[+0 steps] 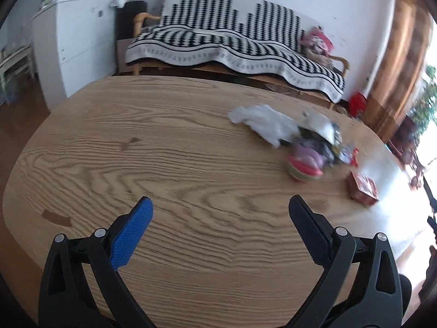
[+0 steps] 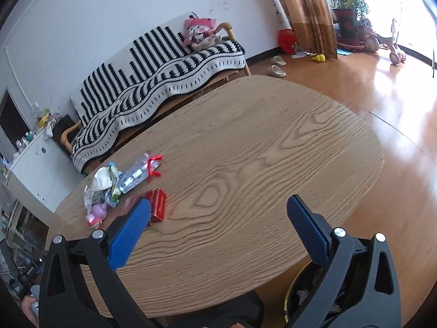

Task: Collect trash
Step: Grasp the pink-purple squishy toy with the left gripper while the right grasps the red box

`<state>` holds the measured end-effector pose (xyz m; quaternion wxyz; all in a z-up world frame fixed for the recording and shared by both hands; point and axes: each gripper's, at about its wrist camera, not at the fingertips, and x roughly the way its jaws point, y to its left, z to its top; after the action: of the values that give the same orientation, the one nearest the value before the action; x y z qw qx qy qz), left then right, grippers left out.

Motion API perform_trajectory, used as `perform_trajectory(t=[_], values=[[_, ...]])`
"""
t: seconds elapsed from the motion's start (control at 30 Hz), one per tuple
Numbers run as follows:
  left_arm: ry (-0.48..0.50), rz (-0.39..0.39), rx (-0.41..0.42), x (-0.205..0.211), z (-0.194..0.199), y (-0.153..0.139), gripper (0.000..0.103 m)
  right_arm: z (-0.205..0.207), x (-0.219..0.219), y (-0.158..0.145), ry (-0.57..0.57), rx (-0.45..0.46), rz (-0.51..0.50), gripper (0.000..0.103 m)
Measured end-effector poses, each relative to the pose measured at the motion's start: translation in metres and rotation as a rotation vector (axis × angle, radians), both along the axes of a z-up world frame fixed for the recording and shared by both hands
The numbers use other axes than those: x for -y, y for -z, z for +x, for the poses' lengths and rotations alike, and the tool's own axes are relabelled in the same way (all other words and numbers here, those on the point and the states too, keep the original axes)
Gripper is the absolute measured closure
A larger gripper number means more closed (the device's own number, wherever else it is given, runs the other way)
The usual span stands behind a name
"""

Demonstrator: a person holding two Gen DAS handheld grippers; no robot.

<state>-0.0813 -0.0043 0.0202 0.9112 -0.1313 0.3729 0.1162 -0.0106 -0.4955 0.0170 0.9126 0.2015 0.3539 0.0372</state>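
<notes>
A pile of trash lies on the oval wooden table (image 1: pixel 169 147): a crumpled white tissue (image 1: pixel 262 120), mixed wrappers (image 1: pixel 325 139), a pink and green round toy-like item (image 1: pixel 304 165) and a small red box (image 1: pixel 362 186). My left gripper (image 1: pixel 220 205) is open and empty, well short and left of the pile. In the right wrist view the pile shows at the left: wrappers (image 2: pixel 109 186), a blister pack with red ribbon (image 2: pixel 142 172), the red box (image 2: pixel 158 203). My right gripper (image 2: pixel 218 205) is open and empty, its left finger just in front of the red box.
A sofa (image 1: pixel 232 43) with a black-and-white throw stands behind the table. A white cabinet (image 1: pixel 79 41) is at the left. A dark bin (image 2: pixel 308 295) with a yellow rim sits on the floor below the table's near edge. Wooden floor (image 2: pixel 382 95) lies to the right.
</notes>
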Motion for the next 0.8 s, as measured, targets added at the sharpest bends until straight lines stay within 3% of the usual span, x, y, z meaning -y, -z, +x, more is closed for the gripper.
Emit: perform_trajectory(t=[0.37,0.53,0.8], values=[[0.015,-0.038,-0.05,-0.009,0.028,0.024,0.006,0.045,-0.085,0.015,-0.284,-0.066,-0.098,0.006],[0.091,0.035,-0.072,0.011,0.043,0.027,0.006,0.066,-0.136,0.024,-0.442,-0.07,-0.186,0.006],[0.22,0.07,-0.131,0.04,0.068,0.043,0.006,0.074,-0.165,0.042,-0.508,-0.098,-0.214,0.007]])
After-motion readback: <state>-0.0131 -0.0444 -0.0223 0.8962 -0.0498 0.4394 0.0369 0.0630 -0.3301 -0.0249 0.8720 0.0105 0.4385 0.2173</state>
